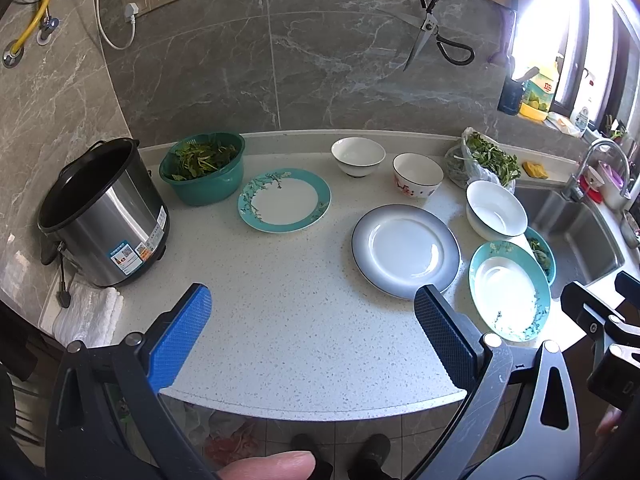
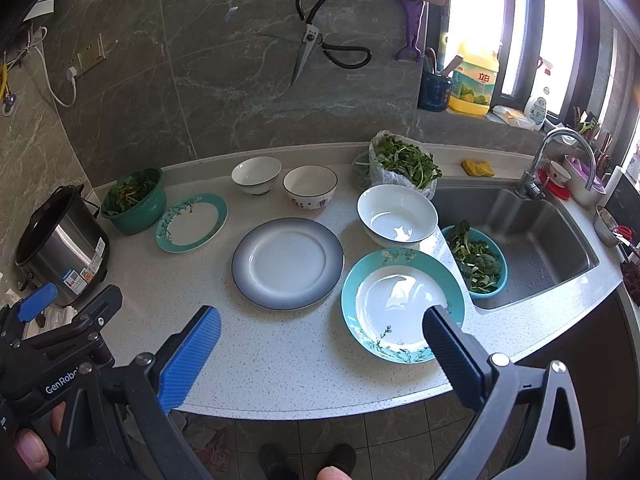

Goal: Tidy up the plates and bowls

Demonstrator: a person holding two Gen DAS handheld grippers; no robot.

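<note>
Both grippers hang over the near edge of the table, jaws spread wide and holding nothing, apparently before any pickup. The right gripper sits just short of the near teal-rimmed plate; the left gripper faces bare table, the grey-rimmed plate beyond its right jaw. Farther back lie the large white bowl, a second teal plate and two small bowls, spread out unstacked.

"genrobo" on left claw body.

Home kitchen: speckled countertop, steel sink, rice cooker, hanging scissors.
</note>
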